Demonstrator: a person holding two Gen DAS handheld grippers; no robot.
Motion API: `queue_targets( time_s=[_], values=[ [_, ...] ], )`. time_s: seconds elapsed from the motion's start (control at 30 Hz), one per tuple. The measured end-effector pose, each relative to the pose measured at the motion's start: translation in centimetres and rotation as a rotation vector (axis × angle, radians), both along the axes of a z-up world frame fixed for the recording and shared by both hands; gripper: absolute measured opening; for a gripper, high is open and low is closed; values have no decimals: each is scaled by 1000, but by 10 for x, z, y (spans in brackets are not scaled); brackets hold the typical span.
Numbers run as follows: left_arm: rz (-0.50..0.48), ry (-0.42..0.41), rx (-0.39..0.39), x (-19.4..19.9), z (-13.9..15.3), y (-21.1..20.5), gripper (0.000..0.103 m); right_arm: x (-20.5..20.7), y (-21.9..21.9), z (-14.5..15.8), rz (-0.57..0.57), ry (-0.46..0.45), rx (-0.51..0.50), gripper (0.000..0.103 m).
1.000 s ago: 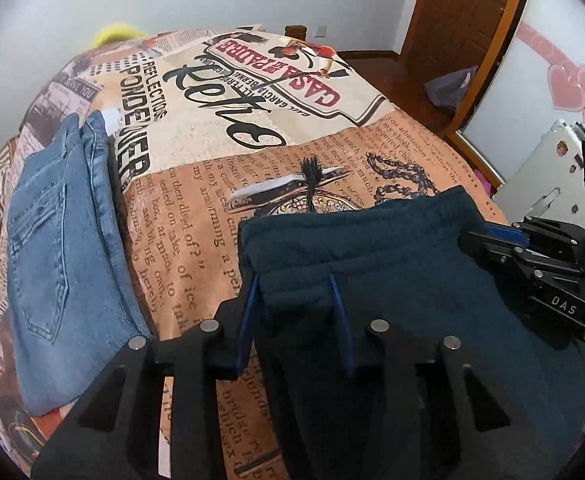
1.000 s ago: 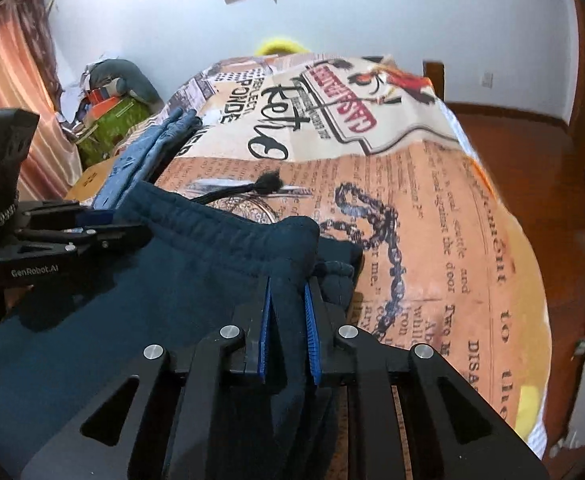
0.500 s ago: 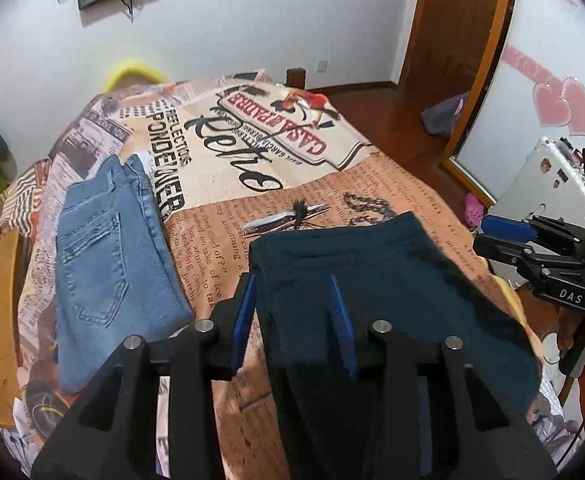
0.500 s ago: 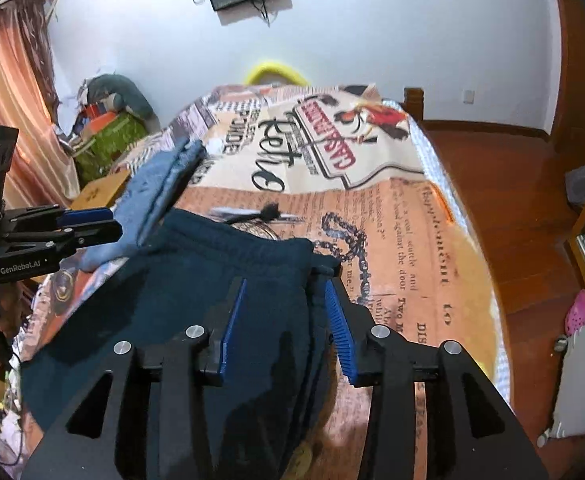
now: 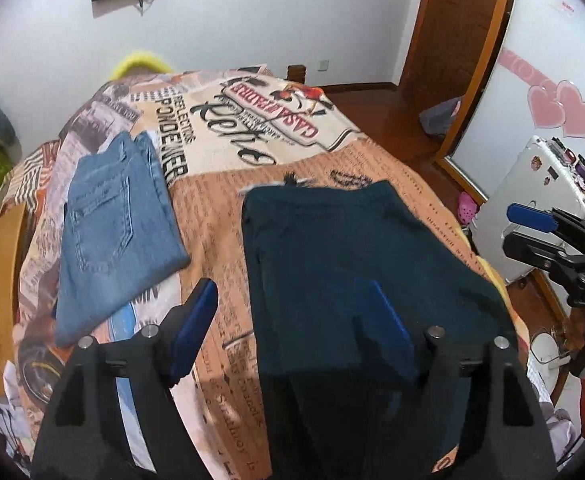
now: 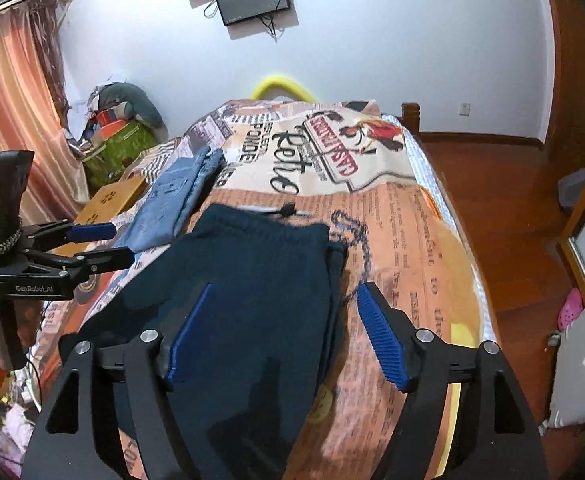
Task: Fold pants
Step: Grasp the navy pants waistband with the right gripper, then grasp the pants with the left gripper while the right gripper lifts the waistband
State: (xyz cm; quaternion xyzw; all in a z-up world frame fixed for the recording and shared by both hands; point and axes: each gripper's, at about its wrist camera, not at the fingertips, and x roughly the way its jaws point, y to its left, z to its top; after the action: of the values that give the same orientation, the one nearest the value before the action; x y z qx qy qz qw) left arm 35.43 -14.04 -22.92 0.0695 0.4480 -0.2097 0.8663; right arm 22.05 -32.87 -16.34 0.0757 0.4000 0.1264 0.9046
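Lying flat on the bed (image 5: 372, 152), the dark navy pants (image 5: 352, 248) now rest free of both tools, folded into a long block near the bed's near-right part in the left wrist view. A second ago each hand-held gripper was pinched on the near edge of the cloth; the jaws have just been opening, and both tools now sit higher and farther back, with more of the room in sight. The left hand-held gripper (image 5: 292, 332) stands wide, its left pad over the printed bedspread and its right pad over the navy cloth, neither pressing on anything. The right hand-held gripper (image 6: 288, 336) is likewise spread wide above the pants' right edge, nothing held between its pads. I judge from this that a fold has just been laid down and released, so this step looks finished; whether another fold is wanted I cannot tell.

The pants' long axis runs away from the cameras, toward the far wall. The elastic waistband (image 6: 260, 220) sits at the far end, with a drawstring tip (image 6: 288, 211) poking out past it; the near end runs under the grippers and out of sight.

Farther out, to the left on the same bed and well apart, lie folded blue jeans (image 5: 116, 232), lined up roughly the same way.
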Motion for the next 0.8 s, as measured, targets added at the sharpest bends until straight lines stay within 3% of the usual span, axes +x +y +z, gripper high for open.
queue_targets(
  time_s=[0.37, 0.47, 0.8],
  values=[
    [5, 169, 19, 15, -50, -1, 78, 13, -10, -60, -46, 185, 79, 71],
    [-6, 208, 9, 21, -58, -2, 83, 17, -11, -75, -41, 225, 86, 71],
    [-21, 444, -118, 58, -92, 3, 88, 34, -14, -107, 20, 292, 170, 79]
  ],
)
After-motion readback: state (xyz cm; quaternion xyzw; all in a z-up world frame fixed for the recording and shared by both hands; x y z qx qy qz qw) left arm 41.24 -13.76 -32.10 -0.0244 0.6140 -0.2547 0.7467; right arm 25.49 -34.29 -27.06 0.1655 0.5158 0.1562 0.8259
